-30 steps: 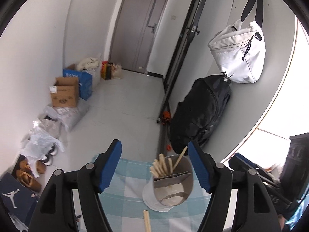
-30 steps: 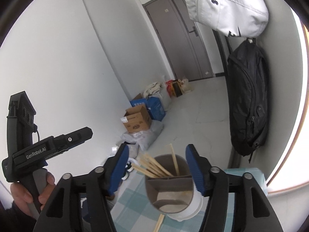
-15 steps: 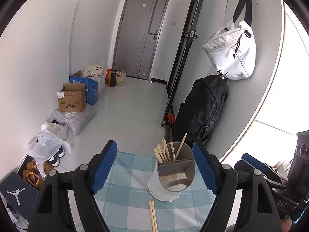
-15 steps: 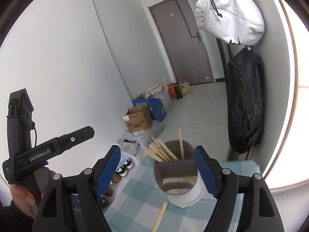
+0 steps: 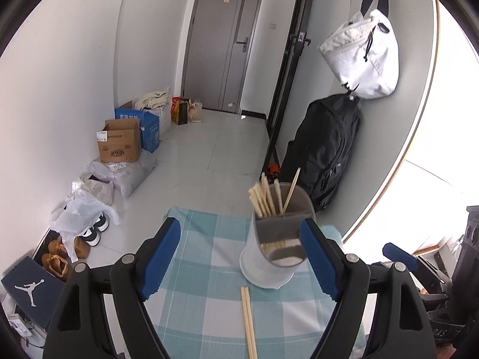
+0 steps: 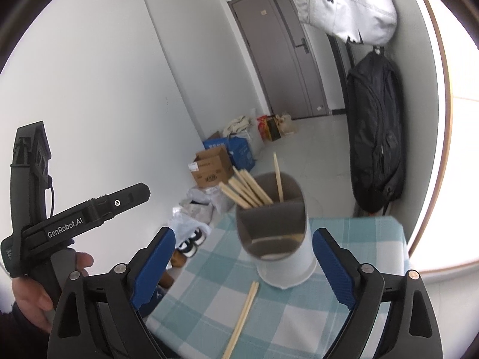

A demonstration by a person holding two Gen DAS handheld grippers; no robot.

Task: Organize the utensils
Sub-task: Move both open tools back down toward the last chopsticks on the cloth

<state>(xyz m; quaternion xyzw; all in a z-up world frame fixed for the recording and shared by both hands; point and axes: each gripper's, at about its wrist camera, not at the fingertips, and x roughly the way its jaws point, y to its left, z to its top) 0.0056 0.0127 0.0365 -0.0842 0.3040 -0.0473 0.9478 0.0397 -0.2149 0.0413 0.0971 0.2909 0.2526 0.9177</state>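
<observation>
Checked tablecloth [image 5: 209,308] ahead; both my left gripper [image 5: 239,260] and right gripper [image 6: 244,264] gape empty; chopstick pair [image 5: 248,320] below looks light, stiff, slippery—pinch mid-length, I judge.

Both wrist views above table, facing door, sharing utensil holder [image 5: 277,239]

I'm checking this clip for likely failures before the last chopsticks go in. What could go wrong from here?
1. The utensil holder is tall and narrow; a nudge from either open gripper could tip it.
2. The loose chopsticks lie flat on the checked cloth, so a grasp may catch only one.
3. The standing chopsticks fan outward and could block insertion.
</observation>
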